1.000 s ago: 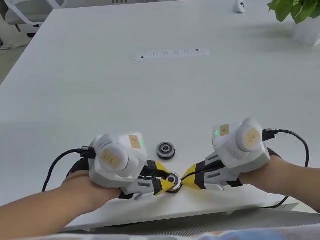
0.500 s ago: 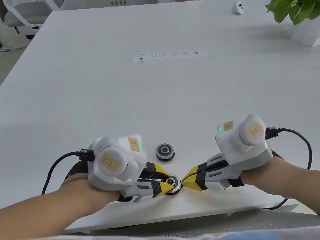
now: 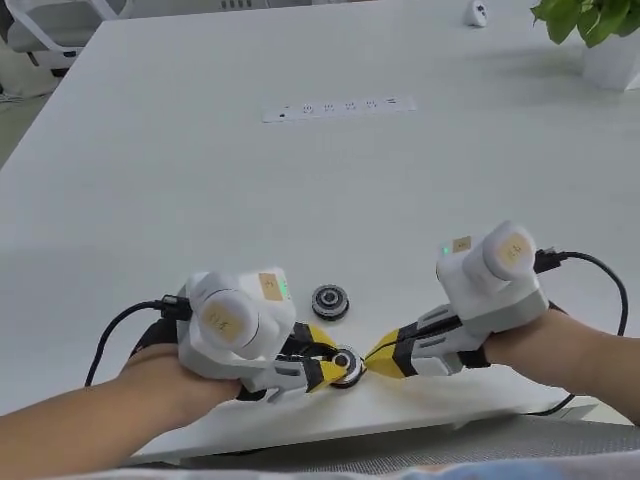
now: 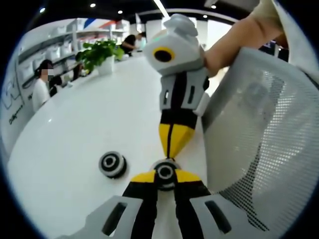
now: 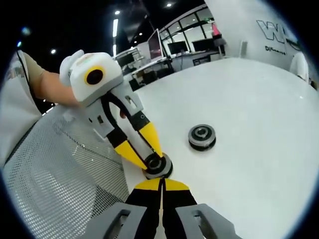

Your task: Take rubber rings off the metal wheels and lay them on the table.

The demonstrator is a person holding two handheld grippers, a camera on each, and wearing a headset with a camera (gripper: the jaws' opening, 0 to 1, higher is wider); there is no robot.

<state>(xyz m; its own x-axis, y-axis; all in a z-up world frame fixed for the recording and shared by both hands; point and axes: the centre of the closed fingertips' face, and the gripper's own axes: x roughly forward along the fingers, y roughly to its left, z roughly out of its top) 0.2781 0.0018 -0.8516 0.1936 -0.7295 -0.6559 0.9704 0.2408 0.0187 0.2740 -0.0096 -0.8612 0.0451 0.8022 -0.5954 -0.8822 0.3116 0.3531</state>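
Head view: wheel [image 3: 346, 361] clenched in left tool [image 3: 333, 366], closed right tool [image 3: 372, 358] at its rim.

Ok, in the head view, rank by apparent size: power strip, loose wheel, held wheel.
Largest: power strip.
Then loose wheel and held wheel, which look alike; the held one is partly covered, so unranked.

The head view is looking forward and down across the desk [image 3: 330, 180] from its near edge. The left gripper view is riding low over the desk on the left hand-held gripper [image 3: 322, 366], facing the right hand-held gripper [image 3: 378, 356] at close range. The right gripper view is facing back the opposite way. All three are sharing the wheel [image 3: 346, 362] between the tips and the loose wheel [image 3: 330, 300] nearby.
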